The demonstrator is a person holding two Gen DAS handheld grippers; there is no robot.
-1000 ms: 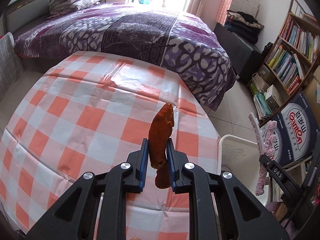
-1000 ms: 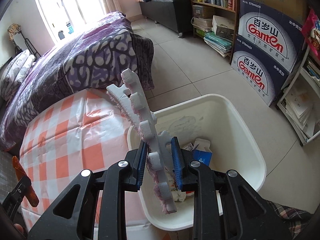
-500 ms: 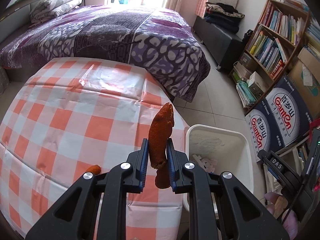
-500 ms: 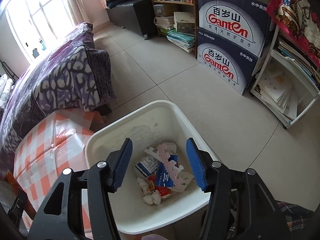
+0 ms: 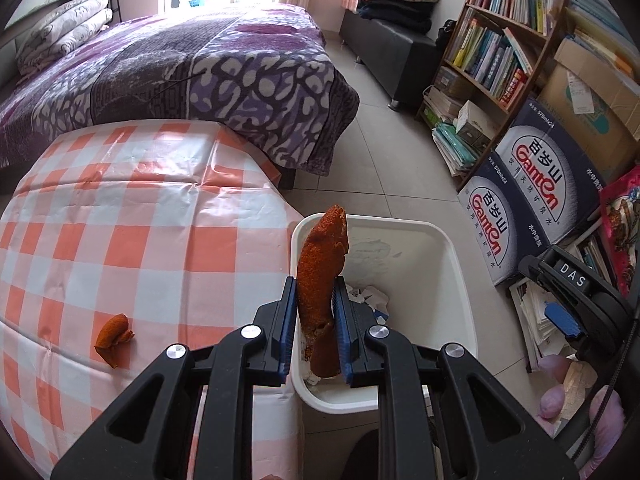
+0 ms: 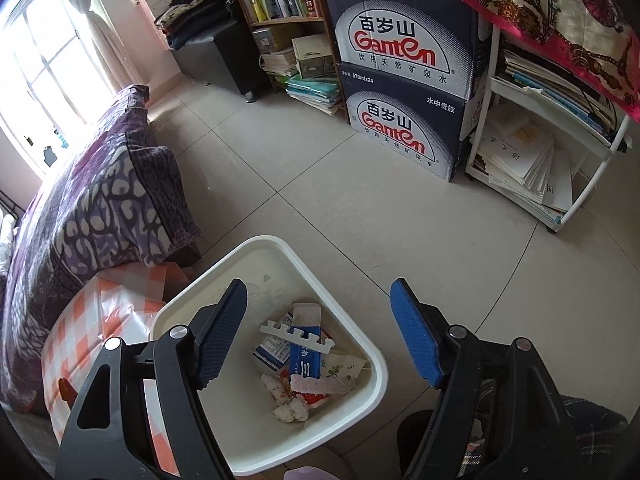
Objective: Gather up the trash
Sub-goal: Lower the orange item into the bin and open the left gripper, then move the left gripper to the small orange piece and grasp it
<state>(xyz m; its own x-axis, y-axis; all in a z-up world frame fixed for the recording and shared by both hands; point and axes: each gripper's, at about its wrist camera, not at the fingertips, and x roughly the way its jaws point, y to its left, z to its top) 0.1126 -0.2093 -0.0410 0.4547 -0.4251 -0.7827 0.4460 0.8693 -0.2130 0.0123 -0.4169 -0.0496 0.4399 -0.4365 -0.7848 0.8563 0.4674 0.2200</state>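
The left gripper (image 5: 314, 330) pinches a light, stiff peel (image 5: 320, 276) mid-length beside the bin (image 5: 460, 280). The right gripper (image 6: 320, 336), jaws just spread, hangs empty above the bin.

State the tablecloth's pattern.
The tablecloth is orange-and-white checked, clearest in the left wrist view.

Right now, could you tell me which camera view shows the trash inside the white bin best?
The right wrist view: it looks straight down into the white bin, showing the trash. The left wrist view shows only scraps behind the orange peel.
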